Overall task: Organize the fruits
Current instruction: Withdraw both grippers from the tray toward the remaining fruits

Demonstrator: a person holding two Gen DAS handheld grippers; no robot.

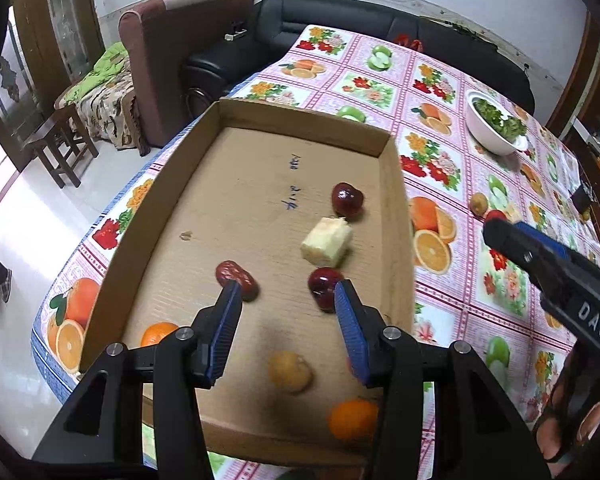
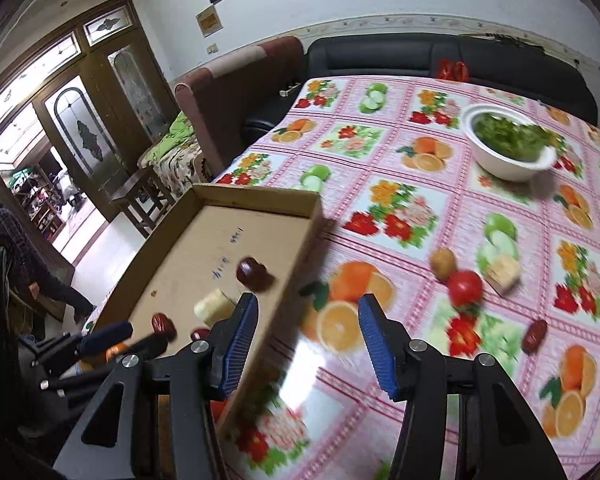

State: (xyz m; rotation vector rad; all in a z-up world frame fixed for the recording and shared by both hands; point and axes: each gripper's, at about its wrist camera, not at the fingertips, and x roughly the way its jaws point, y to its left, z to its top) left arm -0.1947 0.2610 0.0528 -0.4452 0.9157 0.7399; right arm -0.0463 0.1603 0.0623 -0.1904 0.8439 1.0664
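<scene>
The left gripper (image 1: 286, 304) hangs over the cardboard box (image 1: 392, 184), jaws apart with nothing in them, a red date (image 1: 236, 278) by one tip and a dark red fruit (image 1: 323, 286) by the other. Only the right view shows more fruit waiting on the tablecloth (image 2: 420, 380) (a red tomato (image 2: 465, 287) and a brown date (image 2: 535, 335)), past the right gripper (image 2: 308, 314), which is also open and empty.

fruits (image 1: 347, 199) in cardboard box (image 1: 300, 120), tomato (image 2: 465, 287) outside
</scene>
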